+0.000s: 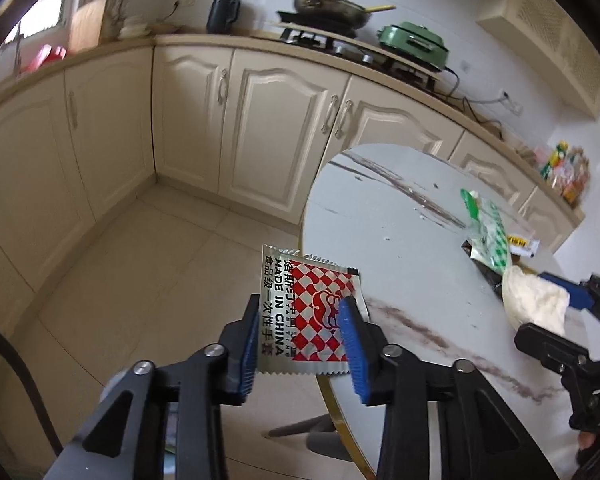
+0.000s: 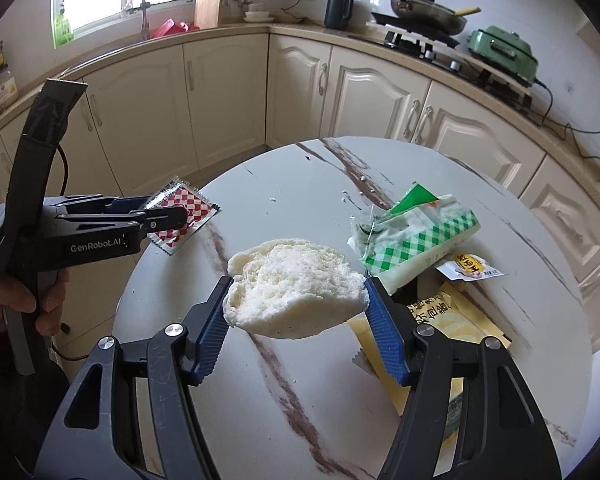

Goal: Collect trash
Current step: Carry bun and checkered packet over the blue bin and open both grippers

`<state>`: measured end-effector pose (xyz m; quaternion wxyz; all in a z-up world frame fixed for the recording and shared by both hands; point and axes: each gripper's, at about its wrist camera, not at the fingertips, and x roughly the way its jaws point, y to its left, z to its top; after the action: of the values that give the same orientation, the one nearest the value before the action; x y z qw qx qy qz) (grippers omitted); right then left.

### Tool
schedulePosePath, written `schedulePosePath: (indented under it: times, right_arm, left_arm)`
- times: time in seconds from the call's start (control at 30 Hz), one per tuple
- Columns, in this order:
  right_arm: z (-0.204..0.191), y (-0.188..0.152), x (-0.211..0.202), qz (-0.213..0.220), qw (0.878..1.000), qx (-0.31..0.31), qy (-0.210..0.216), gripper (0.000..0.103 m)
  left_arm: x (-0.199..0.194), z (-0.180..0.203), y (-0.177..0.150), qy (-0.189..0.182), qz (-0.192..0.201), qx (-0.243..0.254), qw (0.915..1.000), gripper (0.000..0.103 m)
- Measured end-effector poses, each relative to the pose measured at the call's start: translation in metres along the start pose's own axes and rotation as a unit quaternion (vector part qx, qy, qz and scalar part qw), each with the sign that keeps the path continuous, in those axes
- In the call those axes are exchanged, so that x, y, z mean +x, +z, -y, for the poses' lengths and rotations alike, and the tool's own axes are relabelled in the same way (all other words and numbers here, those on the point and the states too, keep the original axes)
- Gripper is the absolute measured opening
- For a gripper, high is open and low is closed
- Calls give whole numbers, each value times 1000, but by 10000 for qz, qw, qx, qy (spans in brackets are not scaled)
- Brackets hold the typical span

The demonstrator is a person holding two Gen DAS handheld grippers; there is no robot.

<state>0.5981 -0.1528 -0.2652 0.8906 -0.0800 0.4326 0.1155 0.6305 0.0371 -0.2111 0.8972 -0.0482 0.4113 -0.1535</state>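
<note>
Left claw (image 1: 302,322) clamped sachet (image 1: 312,308) reading "MADE IN CHINA", off counter (image 1: 400,216) edge | right claw (image 2: 296,300) gripped bread piece (image 2: 292,288) above counter | "GenRobot.AI" on left handle | green-checked wrapper (image 2: 416,240), yellow packet (image 2: 452,320) beside.

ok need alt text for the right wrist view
The right gripper holds a torn piece of white bread above a round marble table. To its left, the left gripper holds a red-checkered foil packet; a green-checkered bag and yellow wrappers lie on the right.
</note>
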Motion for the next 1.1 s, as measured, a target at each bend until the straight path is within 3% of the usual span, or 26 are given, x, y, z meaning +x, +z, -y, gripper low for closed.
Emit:
schedulePosePath:
  times: [0.13,0.23,0.7,0.93,1.1]
  right_arm:
    - [1,-1,2,-5,10000,22,20,63]
    - [2,-3,3,-18,10000,44,28,63]
    - [-16,9,-14,231,9995,217,-68,62]
    - [-71,37,-21,535,9983,73,220,62]
    - [-138,58,3,571,9956,-56,746,62]
  left_arm:
    - [-12,8,1,45,186,145,9997,6]
    - [-21,16,-1,104,314,363,9988,0]
    - [-83,24,-32,-553,790,450,9943,0]
    - [-137,-33,-57,-220,989,139,9948,0]
    - [-158,-95,-81,308,883,-254,9953,0]
